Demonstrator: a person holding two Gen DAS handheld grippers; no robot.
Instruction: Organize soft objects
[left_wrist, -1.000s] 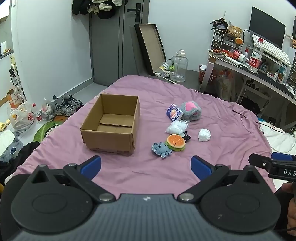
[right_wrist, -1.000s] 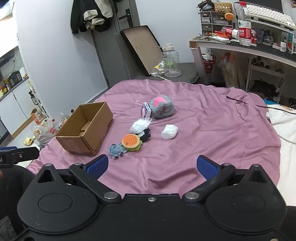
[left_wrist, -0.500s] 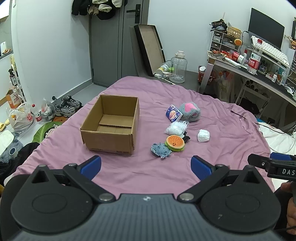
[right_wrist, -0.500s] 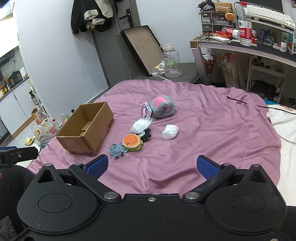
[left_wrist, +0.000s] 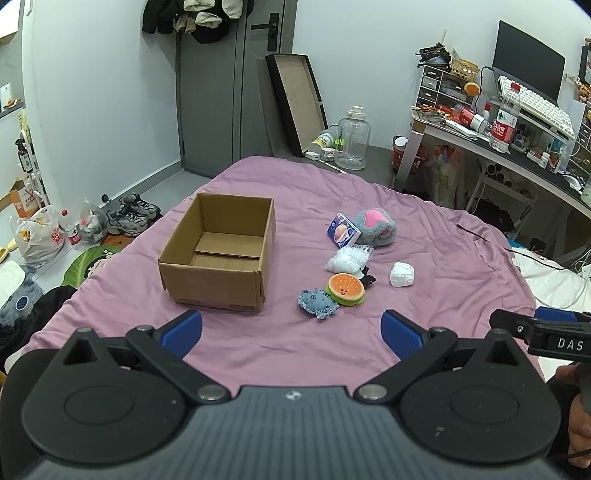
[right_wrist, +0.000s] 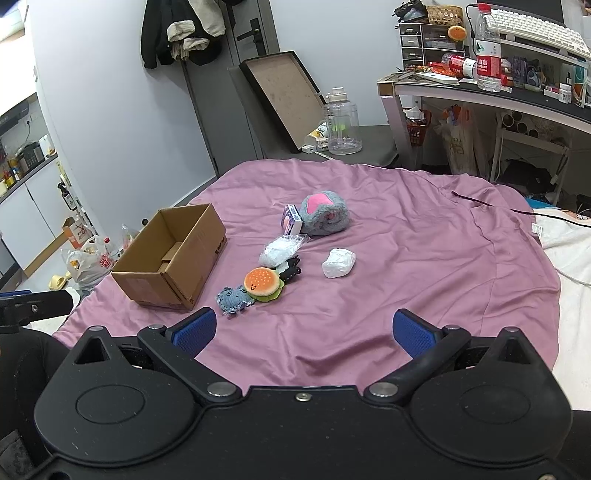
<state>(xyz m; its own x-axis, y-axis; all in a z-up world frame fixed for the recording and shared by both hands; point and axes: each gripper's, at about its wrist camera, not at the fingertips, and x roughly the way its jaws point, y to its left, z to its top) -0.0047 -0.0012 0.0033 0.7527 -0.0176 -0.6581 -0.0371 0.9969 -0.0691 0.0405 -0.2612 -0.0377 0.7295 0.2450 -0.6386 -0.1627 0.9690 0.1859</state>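
Observation:
An open, empty cardboard box (left_wrist: 221, 254) (right_wrist: 173, 254) sits on the purple bed sheet (left_wrist: 295, 343) (right_wrist: 424, 258). To its right lies a cluster of soft things: a grey and pink plush (left_wrist: 375, 227) (right_wrist: 325, 214), a small blue printed box (left_wrist: 342, 230) (right_wrist: 291, 219), a clear bag of white filling (left_wrist: 349, 259) (right_wrist: 280, 251), a white wad (left_wrist: 402, 275) (right_wrist: 338, 263), a burger plush (left_wrist: 345, 289) (right_wrist: 263, 282), a small black item (left_wrist: 367, 277) (right_wrist: 290, 271) and a blue-grey plush (left_wrist: 317, 302) (right_wrist: 232, 300). My left gripper (left_wrist: 291, 330) and right gripper (right_wrist: 303, 332) both hover open and empty at the bed's near edge, short of the toys.
Beyond the bed stand a grey door (left_wrist: 236, 92), a leaning black frame (left_wrist: 295, 99), a large clear water jug (left_wrist: 352, 140) and a cluttered desk (left_wrist: 498, 136) at the right. Shoes (left_wrist: 133, 218) and bags (left_wrist: 37, 236) lie on the floor at the left.
Both grippers have drifted very slightly; the toys and box keep their places and both grippers stay open.

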